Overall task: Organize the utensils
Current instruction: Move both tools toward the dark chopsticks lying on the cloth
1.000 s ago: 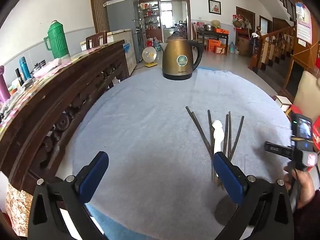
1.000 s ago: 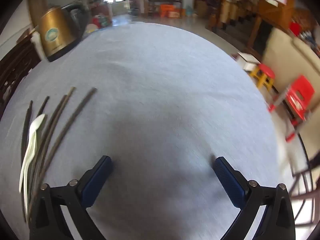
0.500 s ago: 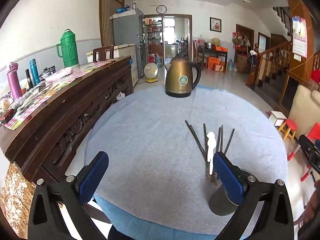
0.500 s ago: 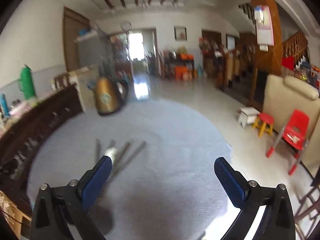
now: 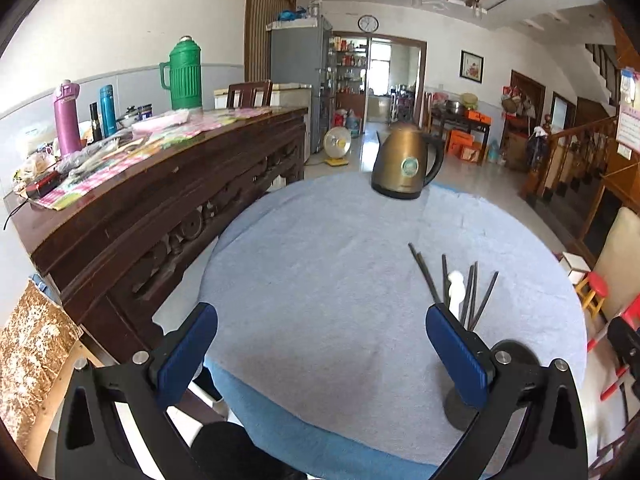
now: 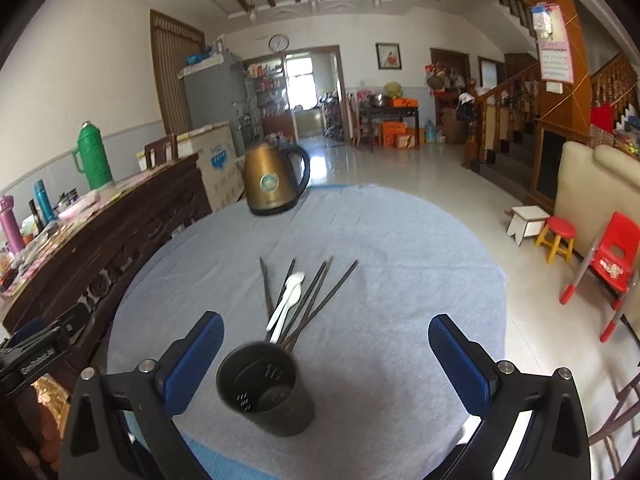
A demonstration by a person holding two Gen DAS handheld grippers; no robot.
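Both my left tongs [image 5: 320, 356] and right tongs [image 6: 326, 364] gaping, empty, above the table [image 6: 400, 248]; chopsticks [image 6: 320, 292] and spoons [image 6: 288, 300] lie loose behind the empty holder [image 6: 266, 390]; next: pinch one utensil.

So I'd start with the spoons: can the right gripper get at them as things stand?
Probably yes. The right gripper is open and empty, and the white spoons lie exposed among the chopsticks, though the dark cup stands directly between, so it must reach over.

In the left view, the left claw [image 5: 320, 354] partly hides the utensil holder [image 5: 516, 354].
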